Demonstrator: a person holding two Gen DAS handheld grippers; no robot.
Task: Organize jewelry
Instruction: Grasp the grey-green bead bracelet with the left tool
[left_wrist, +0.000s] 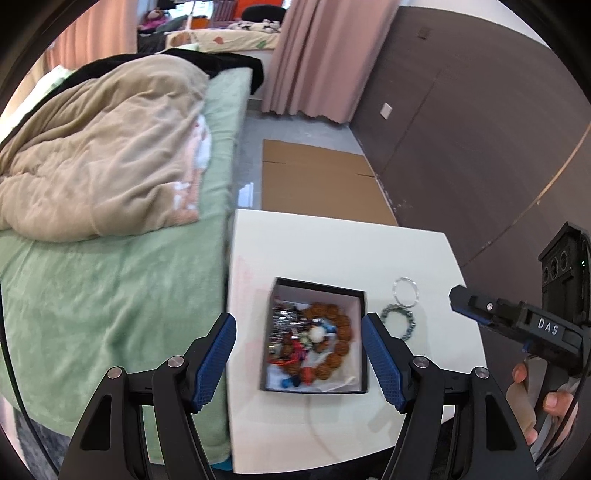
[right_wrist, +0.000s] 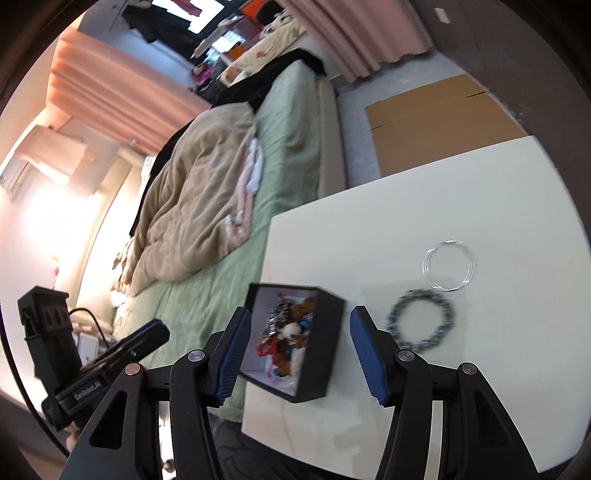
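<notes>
Black box (left_wrist: 364, 339) centre frame holds most jewelry; beaded bracelet (left_wrist: 400, 319), wire bangles (left_wrist: 406, 291) remain on tabletop (left_wrist: 332, 247). Left claw (left_wrist: 299, 358) released, empty; right claw (right_wrist: 295, 350) likewise.

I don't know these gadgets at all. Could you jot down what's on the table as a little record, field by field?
Surface: white table beside a green bed
Container: open black box full of mixed beaded jewelry
Outside the box: thin silver wire bangle; grey-green beaded bracelet next to it
Left gripper: open, empty, above the box
Right gripper: open, empty
</notes>
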